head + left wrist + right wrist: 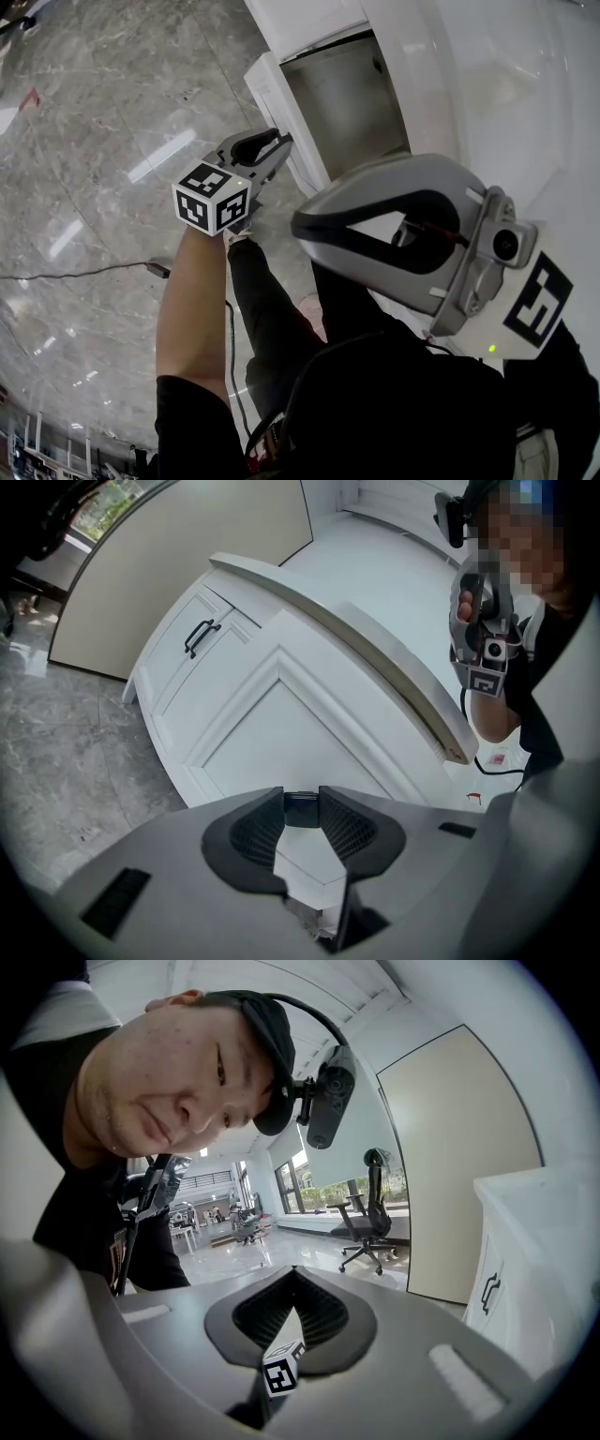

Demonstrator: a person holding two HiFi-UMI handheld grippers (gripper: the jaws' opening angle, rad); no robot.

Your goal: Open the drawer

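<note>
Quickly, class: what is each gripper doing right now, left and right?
Left gripper: closed on the dark drawer handle.
Right gripper: closed, holding nothing.

Left gripper [277, 142] and right gripper [298, 228] — both grey — are bearing black-and-white marker cubes [211, 197]; the person [394, 403] is wearing a black short sleeve [192, 422].

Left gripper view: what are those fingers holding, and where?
A small dark handle, pinched at the fingertips of the left gripper; which part of it, I can't tell.
</note>
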